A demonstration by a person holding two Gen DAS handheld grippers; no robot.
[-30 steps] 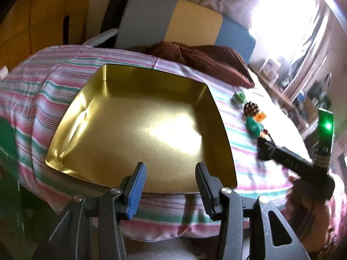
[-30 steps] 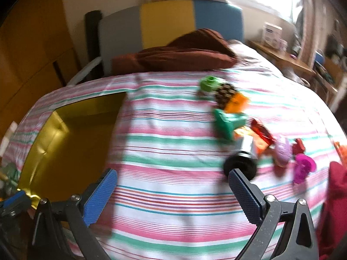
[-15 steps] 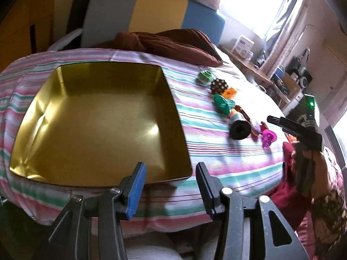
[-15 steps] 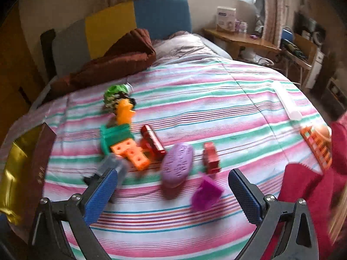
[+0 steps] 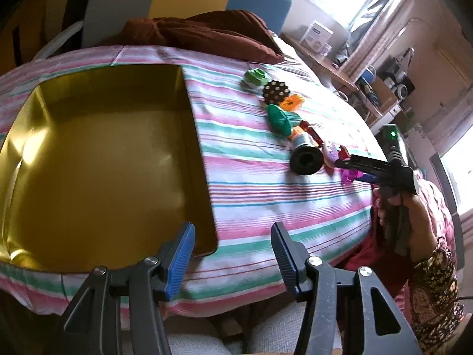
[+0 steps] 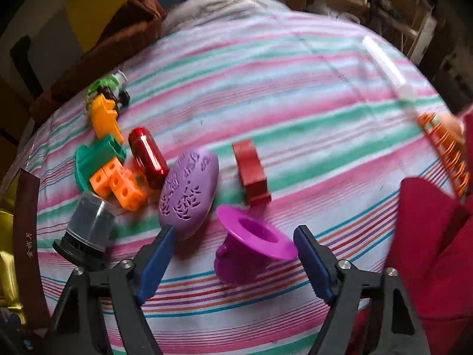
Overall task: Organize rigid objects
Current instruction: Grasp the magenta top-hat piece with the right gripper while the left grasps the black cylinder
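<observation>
My right gripper (image 6: 233, 263) is closing, fingers straddling the magenta cup (image 6: 251, 251) on the bed (image 6: 295, 112), not yet pinching. Left gripper (image 5: 233, 254) is opening, fingers released, nothing between, by gold tin (image 5: 103, 162).

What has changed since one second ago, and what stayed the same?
The right gripper came across the bed to straddle the magenta cup; its jaws have just been closing, not gripping yet. The left gripper opened wider, empty. The gold tin and toys stayed put.
</observation>
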